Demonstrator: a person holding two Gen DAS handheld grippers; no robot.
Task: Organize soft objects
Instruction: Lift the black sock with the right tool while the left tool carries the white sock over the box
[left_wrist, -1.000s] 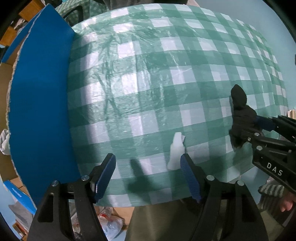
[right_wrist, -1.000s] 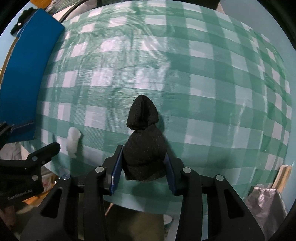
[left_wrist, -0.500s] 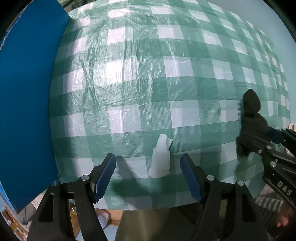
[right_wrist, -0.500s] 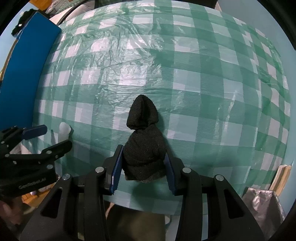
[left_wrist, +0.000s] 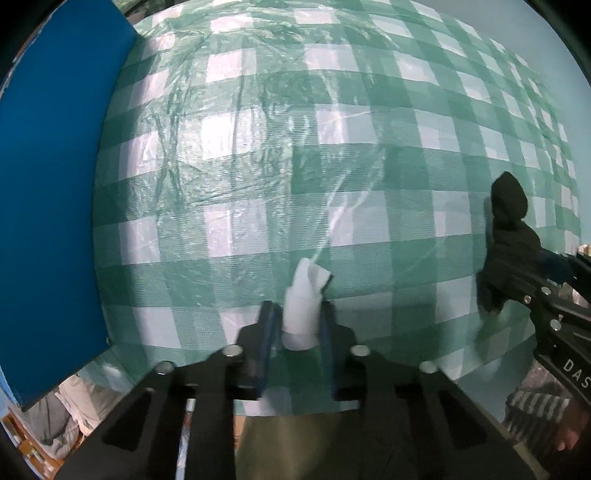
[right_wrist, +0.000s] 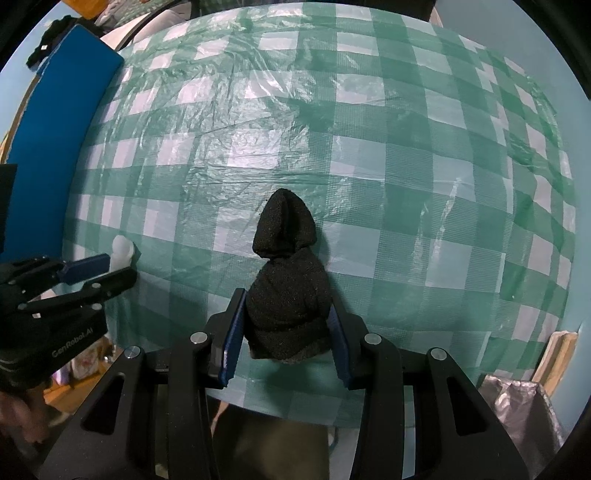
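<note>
A small white soft piece (left_wrist: 303, 295) stands on the green-checked tablecloth (left_wrist: 295, 147) near its front edge. My left gripper (left_wrist: 297, 314) points down over it; its jaws are closing, with the blue pads against both sides of the piece. A black knitted sock-like bundle (right_wrist: 288, 295) sits between the pads of my right gripper (right_wrist: 286, 308), which is shut on it. The bundle's pointed end lies forward on the cloth. In the right wrist view the left gripper (right_wrist: 107, 267) and white piece (right_wrist: 122, 251) show at the left. The left wrist view has the black bundle (left_wrist: 509, 229) at the right.
A blue board (left_wrist: 48, 184) lies along the table's left side. A crinkled silver bag (right_wrist: 517, 406) sits below the front right corner. A hand with a striped cuff (left_wrist: 535, 406) holds the right gripper. Clear plastic film covers the cloth.
My left gripper came down over the white piece and its wide jaws drew in onto it. The right gripper kept its hold on the black bundle and shifted sideways.
</note>
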